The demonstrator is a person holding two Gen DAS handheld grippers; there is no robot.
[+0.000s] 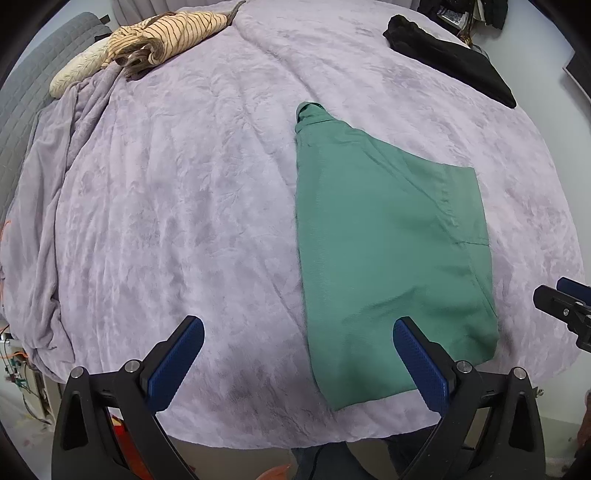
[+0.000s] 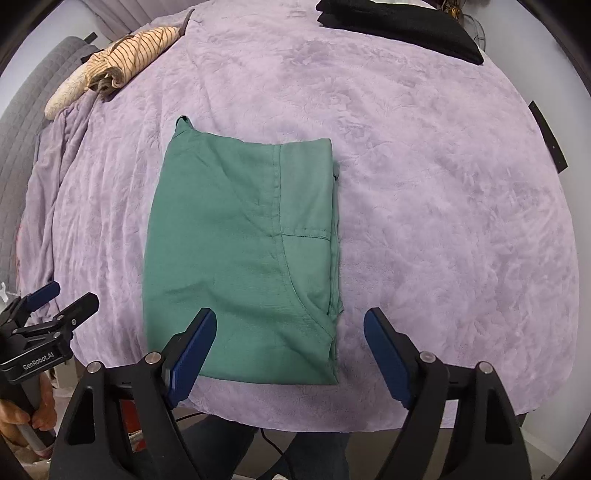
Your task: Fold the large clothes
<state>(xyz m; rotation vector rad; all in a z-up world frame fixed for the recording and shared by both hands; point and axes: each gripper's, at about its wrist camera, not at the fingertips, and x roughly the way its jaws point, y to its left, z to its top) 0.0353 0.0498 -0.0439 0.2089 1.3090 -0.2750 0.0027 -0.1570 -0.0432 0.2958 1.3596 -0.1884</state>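
Note:
A green garment (image 1: 388, 240) lies folded into a tall rectangle on the lilac blanket (image 1: 184, 203); it also shows in the right wrist view (image 2: 240, 251). My left gripper (image 1: 297, 326) is open and empty, above the bed's near edge, to the left of the garment's near end. My right gripper (image 2: 290, 317) is open and empty, just above the garment's near right corner. The right gripper shows at the right edge of the left wrist view (image 1: 565, 299). The left gripper shows at the left of the right wrist view (image 2: 55, 299).
A striped beige garment (image 1: 162, 33) lies bunched at the far left of the bed. A black folded garment (image 1: 450, 55) lies at the far right. A grey headboard (image 1: 22, 92) stands on the left. The bed's near edge (image 1: 258, 439) runs below the grippers.

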